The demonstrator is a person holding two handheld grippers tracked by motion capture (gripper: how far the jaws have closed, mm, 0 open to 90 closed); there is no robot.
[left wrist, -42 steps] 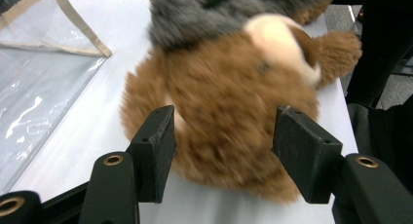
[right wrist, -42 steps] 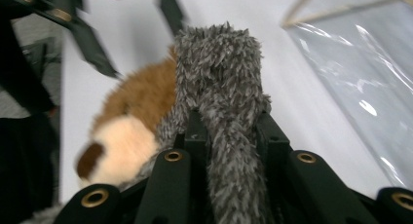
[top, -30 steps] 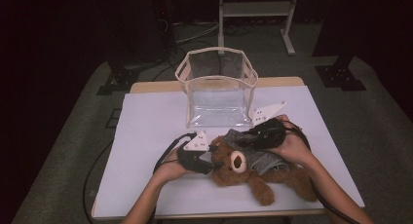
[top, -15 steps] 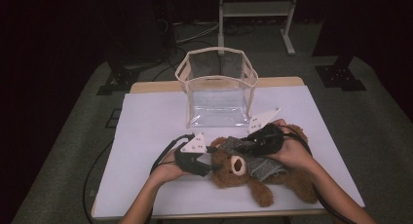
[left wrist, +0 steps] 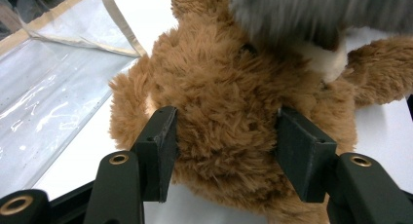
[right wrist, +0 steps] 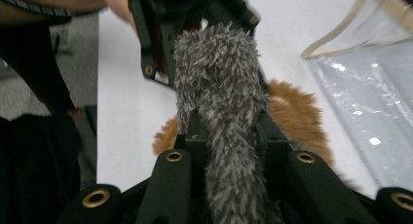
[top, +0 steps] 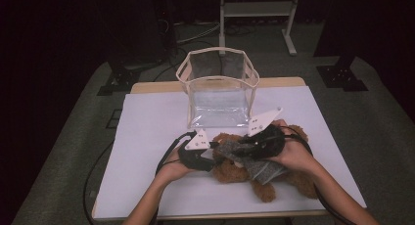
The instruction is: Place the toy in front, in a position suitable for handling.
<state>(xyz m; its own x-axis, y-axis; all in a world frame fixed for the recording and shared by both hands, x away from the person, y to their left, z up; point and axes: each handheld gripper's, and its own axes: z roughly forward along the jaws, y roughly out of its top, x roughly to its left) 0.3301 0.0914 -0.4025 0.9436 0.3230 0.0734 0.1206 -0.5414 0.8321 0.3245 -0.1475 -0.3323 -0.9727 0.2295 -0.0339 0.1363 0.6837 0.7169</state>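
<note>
1. Brown plush: the teddy bear (top: 240, 166) lies on the white table (top: 147, 132), just in front of the clear plastic bag (top: 219, 90), between your two hands.
2. Your left gripper (left wrist: 224, 151) has its jaws apart but pressed into either side of the bear's head, fur bulging between them. Judged purpose: to pin the toy so it cannot slide while the other hand works.
3. Your right gripper (right wrist: 229, 136) is clamped on a strip of grey fuzzy cloth (right wrist: 221, 87), which runs up between the jaws and over the bear toward the left gripper. This looks like dressing or wrapping the bear; which of the two cannot be told.
4. In the high view, more grey cloth drapes across the bear's body.
5. Edges: the bear's legs lie close to the near table edge; little spare room there.
6. Open room: bare table lies to the left of the bear, and the bag stands upright with its mouth open behind it.
</note>
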